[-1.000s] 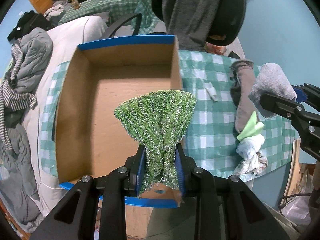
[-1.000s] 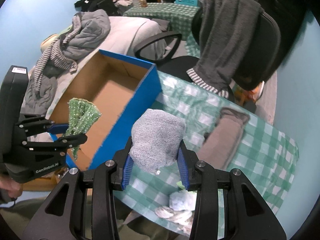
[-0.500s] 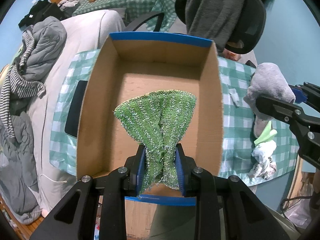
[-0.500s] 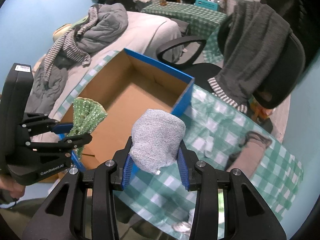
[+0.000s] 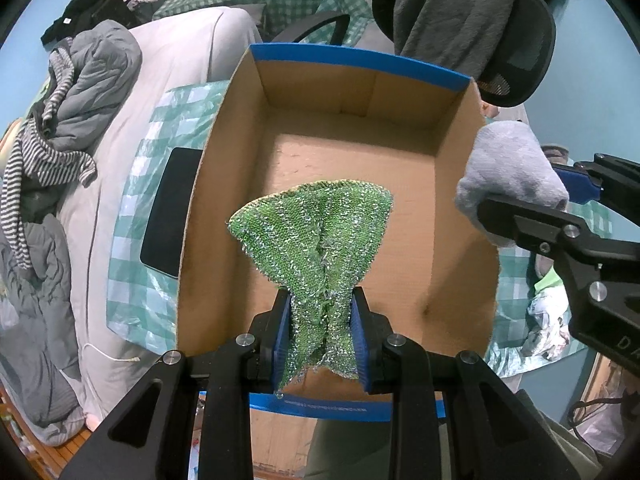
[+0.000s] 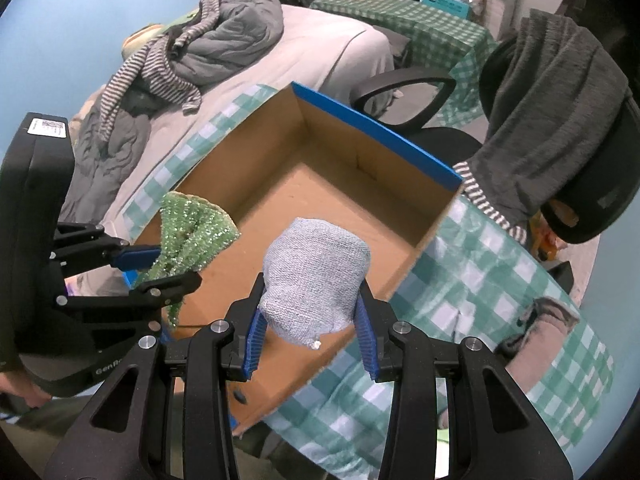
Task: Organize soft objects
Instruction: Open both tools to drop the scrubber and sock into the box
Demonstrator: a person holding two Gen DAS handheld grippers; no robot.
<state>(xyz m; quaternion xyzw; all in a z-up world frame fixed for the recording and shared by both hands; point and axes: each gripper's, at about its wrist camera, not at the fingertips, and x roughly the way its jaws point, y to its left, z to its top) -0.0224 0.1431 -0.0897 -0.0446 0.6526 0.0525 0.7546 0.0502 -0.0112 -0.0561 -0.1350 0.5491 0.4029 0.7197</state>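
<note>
Green, sparkly knitted cloth (image 5: 316,236) now hangs over the middle of the open cardboard box (image 5: 224,184), whereas a second ago it hung over the box's near right corner, with much of the checked surface (image 6: 492,280) in sight to the right; the left hand-held gripper (image 5: 320,336), pointing straight down, has travelled across to bring it there. Its blue pads pinch the gathered lower end of the cloth, which fans upward into a wide, ruffled edge. The right hand-held gripper (image 6: 310,330) has likewise moved in from over the surface and now carries a grey knitted bundle (image 6: 316,276) above the near right edge of the box, its pads pressed into both flanks of the soft, rounded lump. Both items are therefore clear of the surface and positioned over the container, which suggests that releasing them into it is the step in hand. The box has plain brown, matt inner walls, a bare floor and a blue outer face and rim. A brownish rolled item (image 6: 540,340) and a crumpled white-and-green one (image 5: 544,320) lie on the glossy green-and-white checked cover, apparently still to be gathered. Beyond lie a bed with grey quilted clothing and a chair draped in dark fleece.
</note>
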